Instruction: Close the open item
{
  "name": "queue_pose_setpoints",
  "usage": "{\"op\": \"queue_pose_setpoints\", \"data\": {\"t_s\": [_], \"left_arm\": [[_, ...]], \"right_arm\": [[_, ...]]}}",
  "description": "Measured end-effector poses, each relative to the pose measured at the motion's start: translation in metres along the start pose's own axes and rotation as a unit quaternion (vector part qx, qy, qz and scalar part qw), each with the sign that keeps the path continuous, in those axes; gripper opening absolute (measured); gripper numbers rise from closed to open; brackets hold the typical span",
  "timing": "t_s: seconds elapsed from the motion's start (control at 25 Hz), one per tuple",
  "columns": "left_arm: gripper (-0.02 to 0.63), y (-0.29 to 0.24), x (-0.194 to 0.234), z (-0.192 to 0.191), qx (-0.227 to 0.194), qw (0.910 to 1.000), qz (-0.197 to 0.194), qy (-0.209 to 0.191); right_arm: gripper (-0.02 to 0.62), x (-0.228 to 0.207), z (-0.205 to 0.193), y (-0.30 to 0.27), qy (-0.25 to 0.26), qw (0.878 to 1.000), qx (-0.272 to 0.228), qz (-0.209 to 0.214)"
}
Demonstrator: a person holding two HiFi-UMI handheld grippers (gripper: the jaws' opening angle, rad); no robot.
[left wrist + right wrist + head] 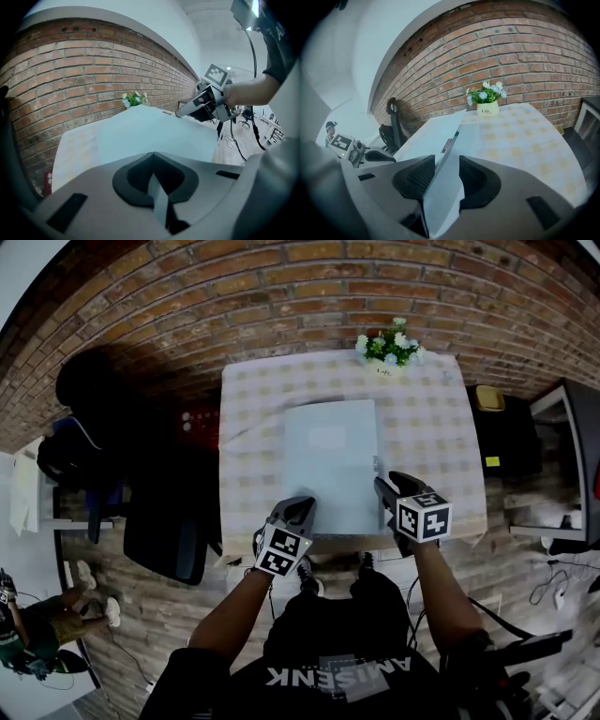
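A thin pale blue folding item (330, 460) lies on the checked tablecloth (431, 446), its near edge toward me. In the right gripper view its top cover (440, 131) stands slightly lifted over a lower layer. My left gripper (302, 507) sits at the near left corner; in its own view the left gripper (153, 171) is shut on a thin pale strip of the cover's edge. My right gripper (380, 486) is at the near right edge. In its own view the right gripper (446, 173) has its jaws apart, with the cover's edge between them and room beside it.
A small pot of flowers (386, 352) stands at the table's far edge against the brick wall. A black chair (164, 521) is left of the table and a dark cabinet (506, 437) is right of it. My legs are under the near edge.
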State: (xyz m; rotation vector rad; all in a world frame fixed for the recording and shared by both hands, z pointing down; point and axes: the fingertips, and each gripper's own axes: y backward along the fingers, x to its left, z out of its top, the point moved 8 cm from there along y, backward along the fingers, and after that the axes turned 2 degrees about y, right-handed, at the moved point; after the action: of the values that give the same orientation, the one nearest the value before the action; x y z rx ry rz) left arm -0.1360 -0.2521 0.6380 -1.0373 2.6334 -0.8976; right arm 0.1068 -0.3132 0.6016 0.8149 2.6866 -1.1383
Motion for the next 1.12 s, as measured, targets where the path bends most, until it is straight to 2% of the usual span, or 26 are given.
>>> {"op": "queue_pose_setpoints", "data": {"t_s": [0.48, 0.8, 1.12], "left_arm": [[0.012, -0.019, -0.006, -0.009, 0.021, 0.9997, -0.012, -0.008], [0.012, -0.026, -0.01, -0.011, 0.043, 0.9987, -0.006, -0.029], [0.013, -0.029, -0.014, -0.011, 0.062, 0.9971, -0.003, -0.044]], "right_arm": [[0.193, -0.034, -0.006, -0.024, -0.047, 0.999, 0.003, 0.007], [0.193, -0.054, -0.015, -0.049, -0.072, 0.997, 0.027, 0.002], [0.209, -0.058, -0.022, -0.05, -0.087, 0.995, 0.044, -0.003]]}}
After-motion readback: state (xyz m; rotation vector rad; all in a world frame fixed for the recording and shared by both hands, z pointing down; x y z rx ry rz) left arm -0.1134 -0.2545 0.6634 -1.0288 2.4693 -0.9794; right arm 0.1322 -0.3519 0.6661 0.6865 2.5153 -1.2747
